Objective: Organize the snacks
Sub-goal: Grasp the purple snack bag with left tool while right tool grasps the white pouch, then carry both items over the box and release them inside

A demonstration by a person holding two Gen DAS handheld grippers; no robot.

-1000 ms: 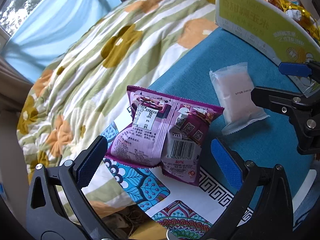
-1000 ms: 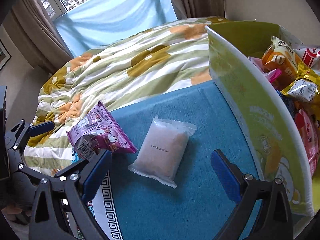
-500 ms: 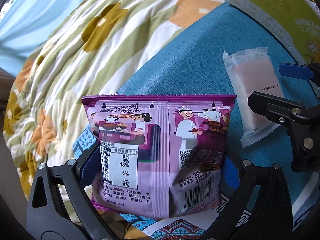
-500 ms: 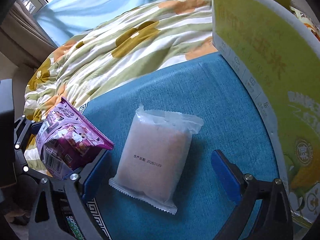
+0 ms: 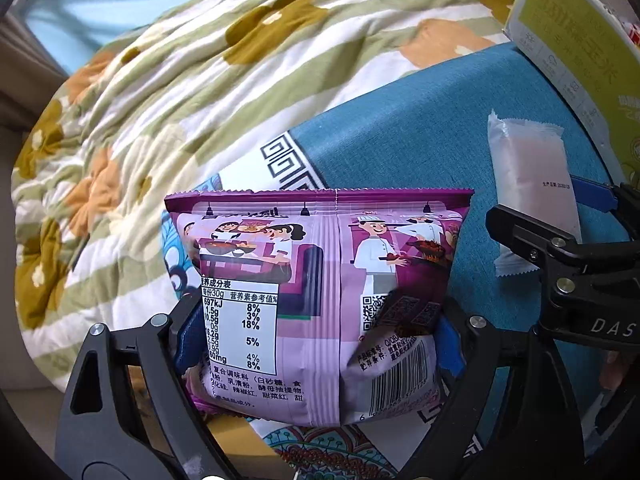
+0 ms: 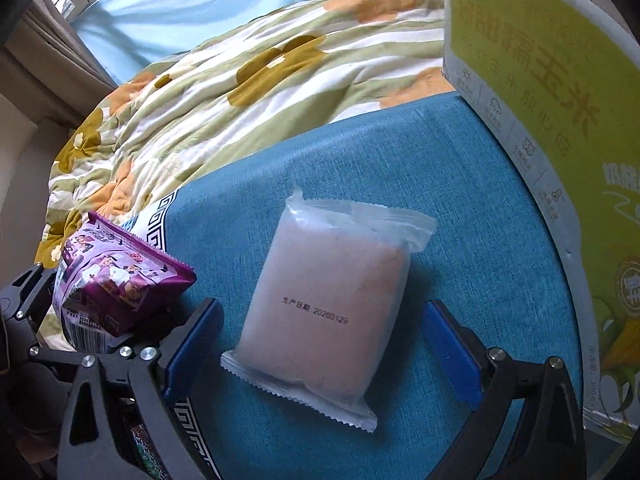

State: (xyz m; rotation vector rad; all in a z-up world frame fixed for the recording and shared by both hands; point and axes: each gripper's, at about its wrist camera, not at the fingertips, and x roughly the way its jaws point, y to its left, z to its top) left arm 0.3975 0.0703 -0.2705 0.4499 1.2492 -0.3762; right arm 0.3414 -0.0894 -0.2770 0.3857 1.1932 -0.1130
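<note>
Purple snack packet (image 5: 320,304) standing upright between the 2 blue-padded fingers (image 5: 188,340) of the left gripper (image 5: 318,340), back side to the camera with nutrition table and barcode showing. Jaws just been closing, pads now pressed against both lower edges of the packet, wrapper creased near the right pad. Packet bottom over the patterned border of the blue cloth (image 5: 420,152), at the cloth's near left corner. From the right wrist view, same purple packet (image 6: 116,284) seen at the cloth's left edge, tilted, clamped in the black frame.

White frosted packet (image 6: 324,312) lying flat near the middle of the blue cloth (image 6: 360,160), well to the right of the purple packet, printed date line facing up, zigzag seals at both ends. Right gripper (image 6: 320,340) hovering over it, fingers (image 6: 192,340) spread wide on either side of its lower half, pads not touching the wrapper.

Green and white cardboard box (image 6: 540,120) standing along the cloth's right edge, just beyond the white packet, printed side facing in. In the left wrist view, same box (image 5: 568,40) at the cloth's far right corner, white packet (image 5: 528,176) lying beside it.

Flowered quilt (image 5: 200,92) with green stripes and orange and mustard blooms spreading beyond the cloth's far and left edges. Pale blue curtain (image 6: 180,4) past the quilt.
</note>
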